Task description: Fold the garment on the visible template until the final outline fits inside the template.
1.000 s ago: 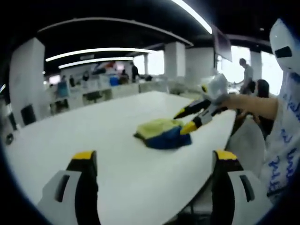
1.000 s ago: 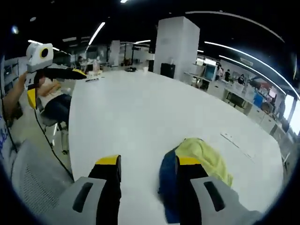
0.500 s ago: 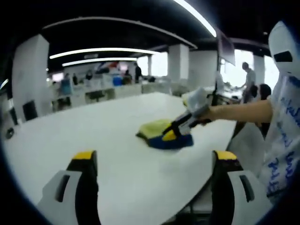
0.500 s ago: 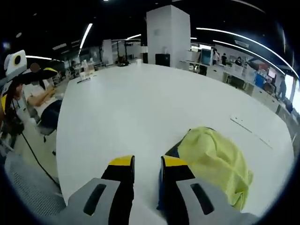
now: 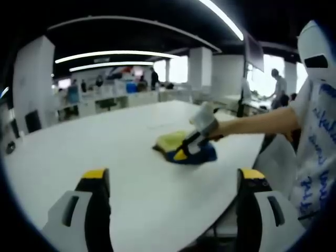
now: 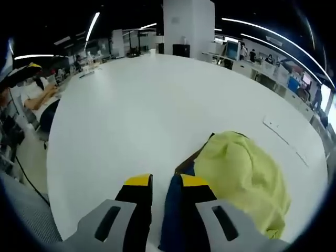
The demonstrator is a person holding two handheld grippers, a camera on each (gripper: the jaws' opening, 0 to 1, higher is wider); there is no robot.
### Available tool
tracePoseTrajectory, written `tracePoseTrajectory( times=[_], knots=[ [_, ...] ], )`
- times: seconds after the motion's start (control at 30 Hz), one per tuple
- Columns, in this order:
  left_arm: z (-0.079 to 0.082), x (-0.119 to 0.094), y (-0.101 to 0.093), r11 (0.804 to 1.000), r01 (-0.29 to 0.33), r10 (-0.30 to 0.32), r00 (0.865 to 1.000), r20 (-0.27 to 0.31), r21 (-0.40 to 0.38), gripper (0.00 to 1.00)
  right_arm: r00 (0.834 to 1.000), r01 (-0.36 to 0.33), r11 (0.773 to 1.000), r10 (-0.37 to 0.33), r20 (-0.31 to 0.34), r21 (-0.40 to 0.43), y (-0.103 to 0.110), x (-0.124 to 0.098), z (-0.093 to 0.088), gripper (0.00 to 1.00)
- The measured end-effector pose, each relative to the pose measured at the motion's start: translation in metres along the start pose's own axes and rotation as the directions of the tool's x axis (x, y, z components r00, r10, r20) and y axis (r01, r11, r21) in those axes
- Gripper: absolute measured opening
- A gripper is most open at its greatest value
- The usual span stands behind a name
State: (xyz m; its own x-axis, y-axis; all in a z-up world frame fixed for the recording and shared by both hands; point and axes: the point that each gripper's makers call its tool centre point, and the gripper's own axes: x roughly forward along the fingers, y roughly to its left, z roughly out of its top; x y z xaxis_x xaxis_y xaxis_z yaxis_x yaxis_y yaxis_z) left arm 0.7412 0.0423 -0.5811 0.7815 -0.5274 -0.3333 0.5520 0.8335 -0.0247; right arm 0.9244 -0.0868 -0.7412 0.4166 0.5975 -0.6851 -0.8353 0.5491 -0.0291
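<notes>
left gripper view, garment: the yellow and blue garment (image 5: 184, 148) lies bunched on the white table (image 5: 105, 152), near its far right edge.
left gripper view, left gripper: the left gripper (image 5: 173, 181) hovers well apart from the garment, jaws spread wide, holding nothing.
left gripper view, right gripper: the right gripper (image 5: 181, 153) reaches in from the right, tips at the cloth's near edge.
right gripper view, right gripper: the right gripper (image 6: 165, 184) has its jaws nearly together with blue cloth between them; it looks clenched on a fold of the garment (image 6: 241, 178).
right gripper view, template: a faint line (image 6: 278, 131) on the table beyond the garment may be template marking; i cannot tell.
how to do it well: judge the pinch firm before lifting, draw the edge out low and slowly to flatten the heap, and bring the idle gripper in to pin the opposite side.
</notes>
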Motion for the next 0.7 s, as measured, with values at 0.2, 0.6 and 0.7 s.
tracePoseTrajectory(
  times=[0.2, 0.6, 0.7],
  knots=[
    [-0.001, 0.002, 0.002, 1.000, 0.000, 0.000, 1.000, -0.014, -0.004, 0.95, 1.000, -0.010, 1.000, 0.010, -0.029, 0.000, 0.000, 0.013, -0.001, 0.20],
    [-0.005, 0.002, 0.006, 1.000, -0.012, 0.011, 1.000, -0.028, -0.019, 0.94, 0.994, -0.005, 1.000, 0.004, -0.111, -0.007, -0.011, 0.027, -0.015, 0.20],
    [-0.006, 0.002, 0.007, 1.000, -0.013, 0.013, 0.999, -0.032, -0.021, 0.93, 0.992, -0.007, 1.000, 0.004, -0.129, -0.021, -0.012, 0.029, -0.017, 0.20]
  ],
)
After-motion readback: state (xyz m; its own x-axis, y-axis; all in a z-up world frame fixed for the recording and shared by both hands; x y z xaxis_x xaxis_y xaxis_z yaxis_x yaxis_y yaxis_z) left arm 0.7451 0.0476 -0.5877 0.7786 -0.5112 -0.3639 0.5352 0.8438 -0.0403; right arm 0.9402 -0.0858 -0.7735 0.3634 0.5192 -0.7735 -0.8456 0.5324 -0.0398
